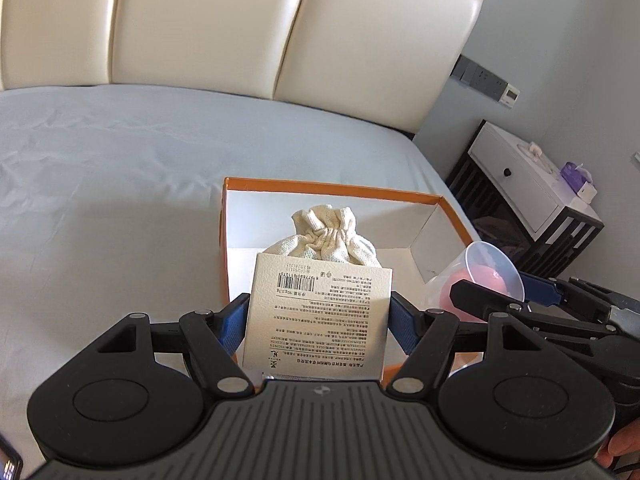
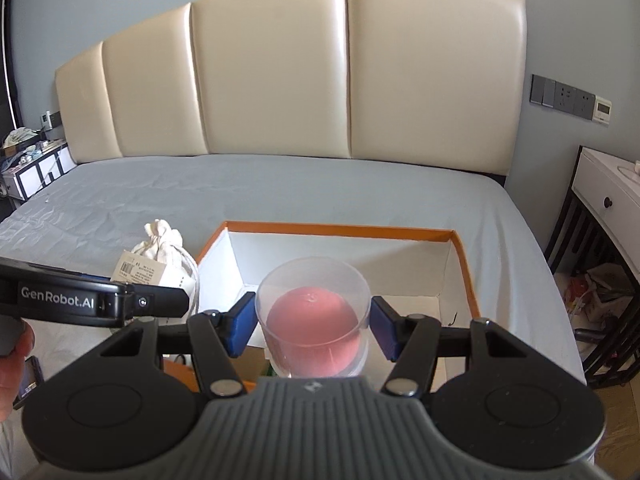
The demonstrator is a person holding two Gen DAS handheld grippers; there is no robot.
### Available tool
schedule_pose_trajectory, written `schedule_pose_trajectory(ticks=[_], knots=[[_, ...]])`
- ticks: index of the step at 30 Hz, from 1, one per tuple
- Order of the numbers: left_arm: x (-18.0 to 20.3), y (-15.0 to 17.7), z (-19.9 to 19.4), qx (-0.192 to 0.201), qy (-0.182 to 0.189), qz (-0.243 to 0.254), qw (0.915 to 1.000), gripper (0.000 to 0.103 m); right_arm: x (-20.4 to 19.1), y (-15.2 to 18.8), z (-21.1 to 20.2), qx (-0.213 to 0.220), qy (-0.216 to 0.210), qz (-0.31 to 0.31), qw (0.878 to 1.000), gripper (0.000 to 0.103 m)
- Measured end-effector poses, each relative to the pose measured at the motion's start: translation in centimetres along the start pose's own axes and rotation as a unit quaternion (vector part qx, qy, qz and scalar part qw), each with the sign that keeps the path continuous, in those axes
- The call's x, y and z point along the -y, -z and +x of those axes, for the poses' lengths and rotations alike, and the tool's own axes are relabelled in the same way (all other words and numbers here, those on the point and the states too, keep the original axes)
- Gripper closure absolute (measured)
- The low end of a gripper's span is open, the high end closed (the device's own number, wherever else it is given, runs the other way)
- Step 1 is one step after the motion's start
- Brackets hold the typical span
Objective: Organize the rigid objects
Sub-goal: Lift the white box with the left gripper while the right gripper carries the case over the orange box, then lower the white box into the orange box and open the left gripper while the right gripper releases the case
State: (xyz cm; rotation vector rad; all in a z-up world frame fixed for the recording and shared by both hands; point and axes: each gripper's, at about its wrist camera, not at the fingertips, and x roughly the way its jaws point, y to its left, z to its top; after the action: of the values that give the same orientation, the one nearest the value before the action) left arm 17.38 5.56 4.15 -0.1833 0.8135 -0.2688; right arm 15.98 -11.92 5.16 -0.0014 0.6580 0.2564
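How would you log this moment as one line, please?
left gripper: holds pouch | right gripper: holds cup | orange box: open

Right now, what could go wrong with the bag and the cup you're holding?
The left gripper grips only the card tag; the cloth pouch hangs beyond it, so the pouch might swing or the tag could slip. The right gripper squeezes a thin clear cup with something pink inside; it may deform or tip. Both sit close together over the orange box, so they could bump.

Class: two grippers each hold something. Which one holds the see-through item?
The right gripper: its jaws clamp a clear cup with a pink bottom. The left gripper holds an opaque pouch with a printed card.
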Motion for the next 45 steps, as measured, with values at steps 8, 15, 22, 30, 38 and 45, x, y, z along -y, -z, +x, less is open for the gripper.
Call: schedule_pose_trajectory(ticks=[8, 15, 22, 30, 38, 45], knots=[[0.3, -1.1, 5.2, -0.044, 0.005, 0.018, 0.9989, 0.021, 1.7, -0.1, 4.3, -0.043, 0.027, 0.008, 0.999, 0.043], [0.7, -0.9, 8.6, -0.076, -0.008, 0.051, 0.9958, 0.021, 2.2, 0.5, 7.5, -0.081, 0.042, -0.006, 0.996, 0.043], [1.1, -0.7, 9.6, -0.079, -0.027, 0.092, 0.9923, 0.021, 2.3, 1.2, 9.6, -0.105, 0.044, -0.021, 0.993, 0.043], [1.8, -0.6, 10.1, -0.078, -0.017, 0.129, 0.9884, 0.021, 3.0, 1.7, 10.9, -0.132, 0.043, -0.033, 0.99, 0.043], [2.2, -0.4, 10.3, -0.091, -0.019, 0.172, 0.9807, 0.021, 3.9, 2.4, 11.4, -0.153, 0.037, -0.017, 0.987, 0.042], [1.9, -0.6, 10.3, -0.101, 0.009, 0.173, 0.9798, 0.021, 4.3, 2.6, 10.0, -0.14, 0.035, -0.016, 0.989, 0.035]])
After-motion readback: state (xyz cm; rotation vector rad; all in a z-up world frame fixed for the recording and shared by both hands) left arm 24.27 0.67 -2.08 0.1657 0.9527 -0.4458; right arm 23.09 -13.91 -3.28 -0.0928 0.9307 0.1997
